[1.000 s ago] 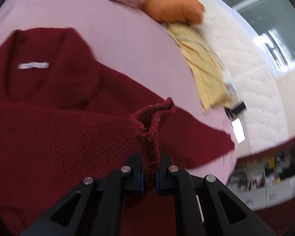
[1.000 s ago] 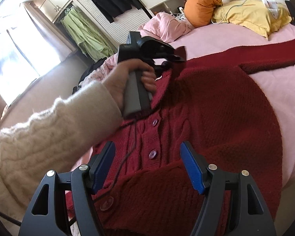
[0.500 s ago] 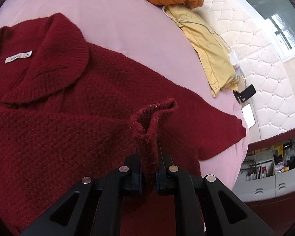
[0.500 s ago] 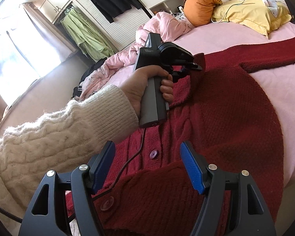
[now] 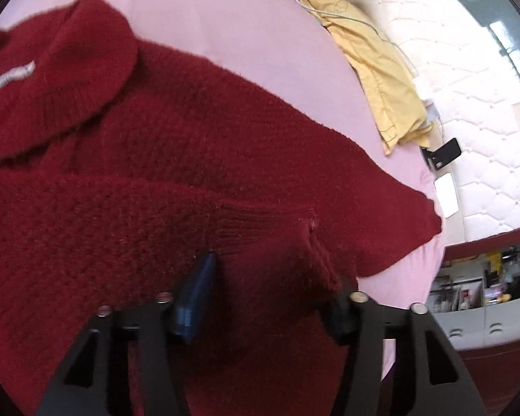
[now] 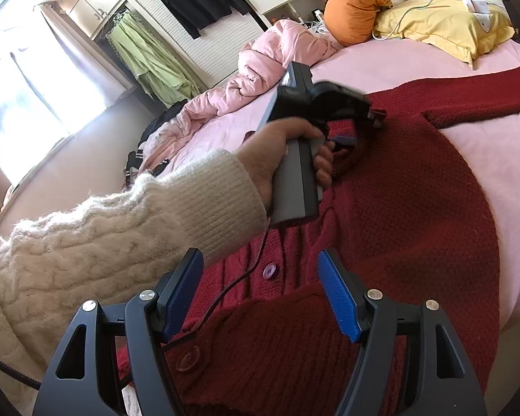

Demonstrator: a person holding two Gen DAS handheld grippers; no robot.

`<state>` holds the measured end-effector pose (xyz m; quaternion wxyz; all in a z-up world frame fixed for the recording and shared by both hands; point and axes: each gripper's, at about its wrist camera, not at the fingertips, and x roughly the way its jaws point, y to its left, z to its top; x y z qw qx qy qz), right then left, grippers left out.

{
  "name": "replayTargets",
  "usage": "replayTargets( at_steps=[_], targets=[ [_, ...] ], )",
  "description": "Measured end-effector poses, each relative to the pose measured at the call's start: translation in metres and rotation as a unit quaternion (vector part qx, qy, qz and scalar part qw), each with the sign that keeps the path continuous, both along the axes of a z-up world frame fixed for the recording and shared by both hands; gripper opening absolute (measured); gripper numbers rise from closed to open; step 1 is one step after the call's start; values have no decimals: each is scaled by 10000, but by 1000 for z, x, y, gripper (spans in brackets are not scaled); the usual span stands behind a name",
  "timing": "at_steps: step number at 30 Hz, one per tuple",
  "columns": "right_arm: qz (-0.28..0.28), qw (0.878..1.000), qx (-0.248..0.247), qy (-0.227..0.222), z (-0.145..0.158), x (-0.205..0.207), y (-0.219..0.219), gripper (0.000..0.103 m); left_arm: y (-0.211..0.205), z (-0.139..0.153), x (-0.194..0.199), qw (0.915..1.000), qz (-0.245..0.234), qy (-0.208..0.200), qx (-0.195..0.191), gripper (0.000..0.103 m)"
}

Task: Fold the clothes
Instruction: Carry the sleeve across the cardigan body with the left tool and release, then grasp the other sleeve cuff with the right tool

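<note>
1. The red cardigan point(image 5: 197, 145) lay spread on the pink bed point(image 5: 246, 38), collar and label toward the far left of the left wrist view, one sleeve point(image 5: 391, 228) running toward the bed's right edge.
2. Left gripper point(image 5: 270, 277): jaws had just been opening. The ribbed cuff point(image 5: 260, 239) lay between the fingers, slack on the cardigan body; the pads no longer pressed it. We read this as a release after laying a sleeve across the body.
3. Right gripper point(image 6: 260, 294): jaws apart, nothing between them, hovering over the button front point(image 6: 270, 270) near the hem.
4. Handling, as we judged it: a chunky knit, soft and limp, likely fairly heavy for a garment, not fragile. It should drape and sag from any single pinch, and the fuzzy surface should grip the pads well. The open weave could snag on a fingertip.
5. Best holds, in our judgement: ribbed cuff, hem or shoulder seam, where the knit is denser. Pinching mid-panel would gather a lump.
6. The left view alone showed the cuff between the fingers, the label, and a phone point(image 5: 445, 152) by the headboard.
7. The right view alone showed the hand point(image 6: 280, 152) and cream sleeve holding the left gripper, the buttons, the pink duvet point(image 6: 260, 69), and hanging clothes point(image 6: 149, 59).
</note>
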<state>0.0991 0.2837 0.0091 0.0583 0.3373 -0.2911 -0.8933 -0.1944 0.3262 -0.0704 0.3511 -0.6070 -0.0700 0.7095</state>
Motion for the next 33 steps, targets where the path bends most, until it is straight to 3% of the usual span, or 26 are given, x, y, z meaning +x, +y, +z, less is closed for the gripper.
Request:
replayTargets(
  at_steps=[2, 5, 6, 9, 11, 14, 16, 19, 20, 22, 23, 24, 26, 29, 31, 33],
  targets=[
    [8, 10000, 10, -12, 0, 0, 0, 69, -4, 24, 3, 9989, -2, 444, -140, 60],
    [21, 10000, 28, -26, 0, 0, 0, 69, -34, 69, 11, 9923, 93, 1233, 69, 76],
    [21, 10000, 30, -24, 0, 0, 0, 69, -49, 80, 12, 9891, 252, 1452, 57, 83],
    [11, 10000, 41, -27, 0, 1, -1, 69, -121, 95, 7, 9778, 1006, 1832, -174, 84],
    [10, 10000, 75, -30, 0, 1, -2, 69, -165, 88, -1, 9718, 1390, 1810, -594, 84],
    [13, 9999, 116, -46, 1, 1, -4, 69, -225, 66, -7, 9539, 1887, 1849, -1427, 80],
    [22, 9999, 110, -70, 0, 0, -4, 69, -257, 50, -5, 9461, 2205, 1798, -1549, 79],
    [137, 9997, -51, -172, -3, -4, -1, 69, -300, 8, -8, 9439, 2562, 1357, -1580, 77],
    [206, 9994, -132, -227, -4, -7, 0, 69, -306, -10, -8, 9479, 2442, 1287, -1589, 77],
    [512, 9967, -409, -487, -7, -16, 4, 69, -297, -13, 5, 9412, 2073, 2048, -1709, 82],
    [733, 9932, -594, -679, -8, -22, 7, 69, -290, -16, 8, 9366, 1949, 2236, -1865, 83],
    [939, 9888, -780, -854, -9, -29, 9, 69, -289, -16, 8, 9348, 1947, 2282, -1903, 84],
    [1031, 9834, -1276, -781, 2, -40, 30, 69, -288, -17, 8, 9338, 1966, 2324, -1881, 84],
    [547, 9887, -1133, -813, 15, -69, 68, 69, -285, -17, 11, 9335, 2001, 2378, -1786, 85],
    [51, 9889, -718, -1301, 4, -103, 98, 69, -286, -15, 13, 9321, 1992, 2406, -1832, 85],
    [-62, 9799, -885, -1789, -24, -136, 121, 69, -288, -14, 12, 9319, 1994, 2415, -1832, 85]
  ],
)
